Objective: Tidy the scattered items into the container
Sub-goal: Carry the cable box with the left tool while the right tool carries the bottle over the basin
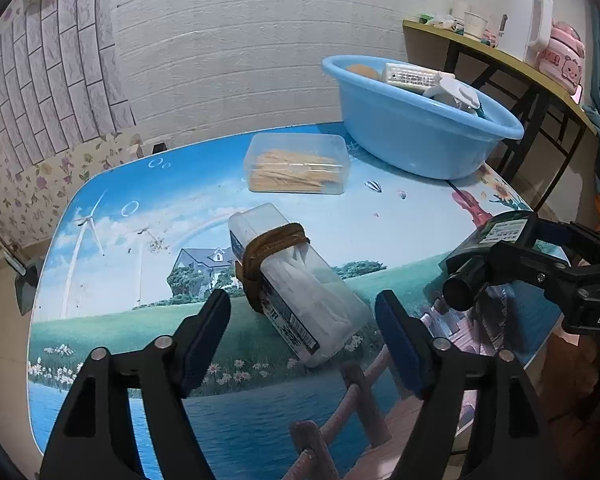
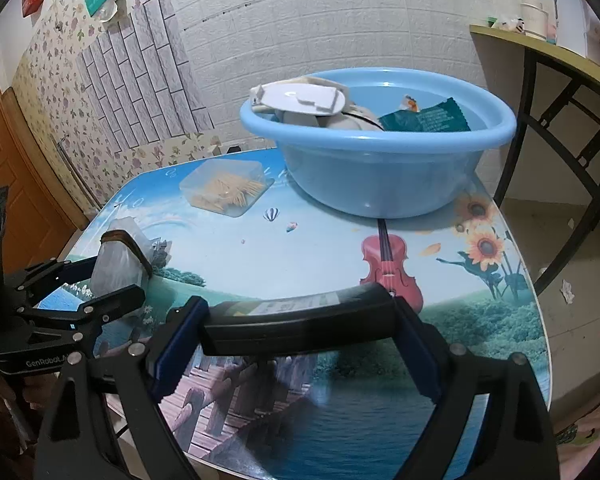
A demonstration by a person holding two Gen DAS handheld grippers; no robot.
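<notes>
1. The left claw (image 1: 303, 322) hung low over the bench (image 1: 112, 272) with its blue-padded fingers (image 1: 204, 332) spread wide, released and holding nothing.
2. A clear box (image 1: 300, 280) with a brown band (image 1: 274, 254) around its middle lay on the bench between and just ahead of those fingers, tilted on a diagonal; neither pad touched it.
3. The right claw (image 2: 300, 340) was clenched on a dark tube (image 2: 296, 322), which lay crosswise between its pads, a pale label facing up.
4. In the left wrist view the same tube (image 1: 480, 252) showed at the right edge, held above the bench's near right side, its round end pointing left.
5. A toothpick box (image 1: 298, 164) with a clear lid sat farther back on the bench, just left of the basin and apart from the banded box.
6. The blue basin (image 2: 380, 176) stood at the bench's far right corner, beyond the violin printed on the bench top.
7. Inside it lay a white holder (image 2: 300, 98), a grey item beneath that, and a green packet (image 2: 426, 120) leaning against the far wall.
8. A side table (image 1: 500, 56) stood behind the basin, carrying a white kettle (image 1: 526, 24) and a pink pot (image 1: 562, 62).
</notes>
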